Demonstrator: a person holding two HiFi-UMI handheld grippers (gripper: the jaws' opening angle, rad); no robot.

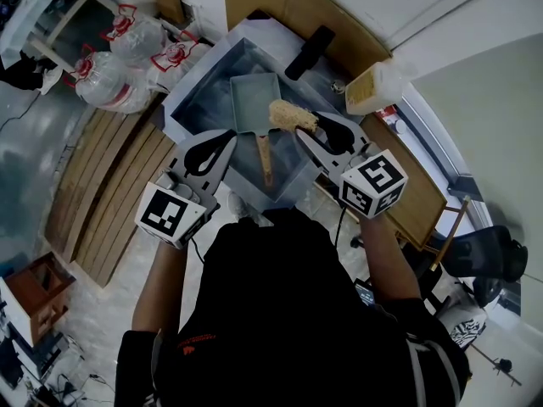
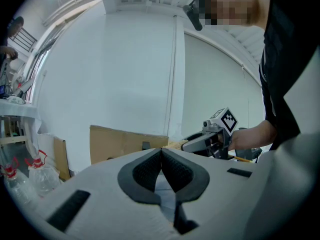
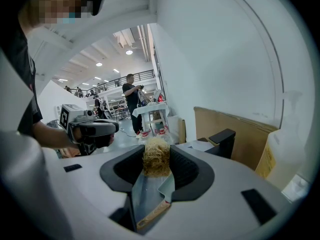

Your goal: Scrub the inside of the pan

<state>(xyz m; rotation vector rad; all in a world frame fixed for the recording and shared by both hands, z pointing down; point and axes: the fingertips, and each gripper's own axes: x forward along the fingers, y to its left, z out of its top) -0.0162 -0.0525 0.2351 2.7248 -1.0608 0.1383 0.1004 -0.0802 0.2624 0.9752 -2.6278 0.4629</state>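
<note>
A rectangular grey pan (image 1: 253, 100) with a wooden handle (image 1: 265, 158) lies in the steel sink (image 1: 204, 79). My right gripper (image 1: 307, 127) is shut on a tan fibrous scrubber (image 1: 293, 116) held above the pan's near right corner. In the right gripper view the scrubber (image 3: 156, 157) sits clamped between the pads, with the pan (image 3: 150, 191) and its handle (image 3: 154, 215) below. My left gripper (image 1: 222, 142) hovers over the sink's near left edge, shut with nothing in it; its pads (image 2: 150, 171) meet in the left gripper view.
A black faucet (image 1: 309, 51) stands at the sink's back right. A jug of yellowish liquid (image 1: 371, 86) sits on the wooden counter (image 1: 424, 195) to the right. Water bottles (image 1: 114, 79) stand left of the sink. Wooden planks (image 1: 102, 195) lie on the floor.
</note>
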